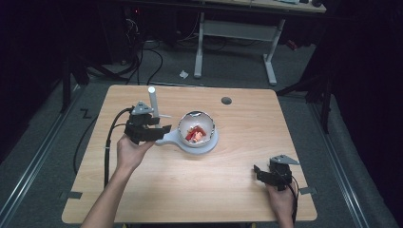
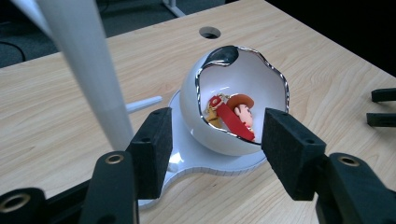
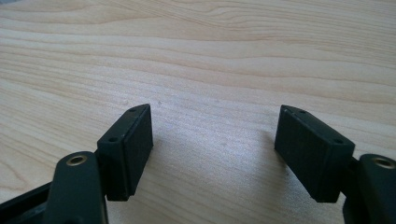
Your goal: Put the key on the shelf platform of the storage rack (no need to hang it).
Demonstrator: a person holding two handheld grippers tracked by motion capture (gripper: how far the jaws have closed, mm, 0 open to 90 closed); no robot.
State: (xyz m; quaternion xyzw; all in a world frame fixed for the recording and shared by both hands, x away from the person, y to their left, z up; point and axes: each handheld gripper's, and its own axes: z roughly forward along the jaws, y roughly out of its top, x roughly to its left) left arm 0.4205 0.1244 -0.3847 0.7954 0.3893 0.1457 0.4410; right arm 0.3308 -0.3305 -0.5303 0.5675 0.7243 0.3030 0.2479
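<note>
Table: a light wooden table (image 1: 199,190) takes the middle of the high view; a small round hole (image 1: 226,100) sits near its far edge, right of centre.
Second desk: the white legs of another desk (image 1: 235,31) stand on the grey floor beyond the table, with dark cables on the floor to the left of them.
White base: a flat white base (image 1: 177,137) lies a little left of the table centre, with a rounded tab pointing to the left.
Egg shell: a white hollow shell (image 2: 224,100) with a shiny broken-looking rim stands on the base; its opening faces the left gripper camera.
Figure: a small toy figure (image 2: 236,114) with a brown hat and a red part lies inside the shell.
White pole: a white pole (image 1: 153,100) stands upright just left of the shell; in the left gripper view it rises close in front of the left jaw and hides part of the table behind it.
Left gripper: the left gripper (image 1: 157,130) is held at the left side of the base; its jaws are apart, one on each side of the near end of the base, and I cannot tell if they touch it.
Right gripper: the right gripper (image 3: 212,149) is near the right near corner, well apart from the shell; its jaws are wide apart over bare wood, with nothing between them.
Paper scrap: a small white scrap (image 1: 183,74) lies on the floor behind the table.
</note>
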